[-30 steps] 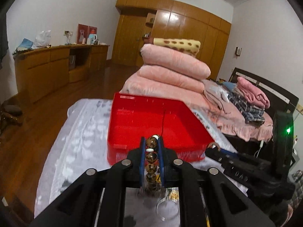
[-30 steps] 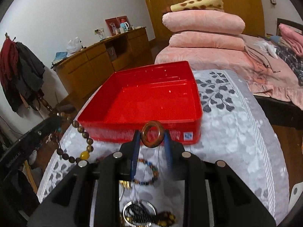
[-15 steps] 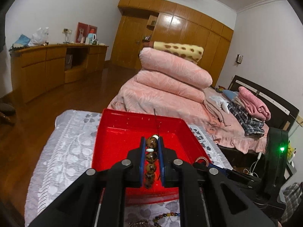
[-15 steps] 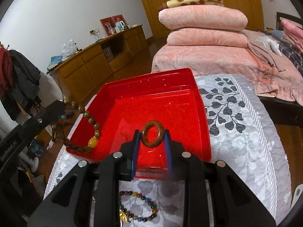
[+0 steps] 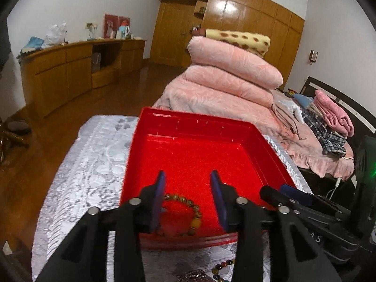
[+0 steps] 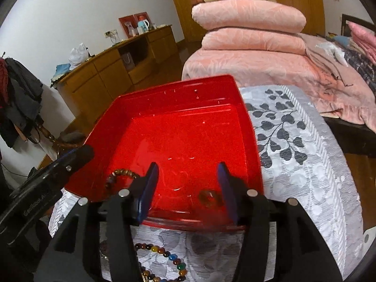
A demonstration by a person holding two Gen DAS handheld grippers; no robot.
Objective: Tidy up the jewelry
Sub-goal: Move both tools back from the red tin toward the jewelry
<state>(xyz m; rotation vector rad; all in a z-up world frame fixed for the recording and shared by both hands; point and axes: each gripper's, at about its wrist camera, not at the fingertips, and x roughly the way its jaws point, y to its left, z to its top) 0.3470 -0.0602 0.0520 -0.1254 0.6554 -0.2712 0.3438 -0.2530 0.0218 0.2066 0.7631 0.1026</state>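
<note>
Red plastic tray [image 5: 235, 127] lies under both my grippers, left [image 5: 188, 199] and right [image 6: 186, 191], fingers spread and empty. The brown beaded bracelet [image 5: 190, 211] and amber ring [image 6: 209, 197] rest inside, between my fingers; pulling back carelessly could snag them or nudge the tray.

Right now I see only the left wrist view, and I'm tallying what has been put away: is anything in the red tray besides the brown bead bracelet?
Observer: Yes. A brown ring lies on the floor of the red tray, close to the near wall. It looks a little blurred.
Operator: Is the right gripper holding anything? I only see its side.
Observer: No. The right gripper is over the tray with its jaws wide apart and nothing between them.
</note>
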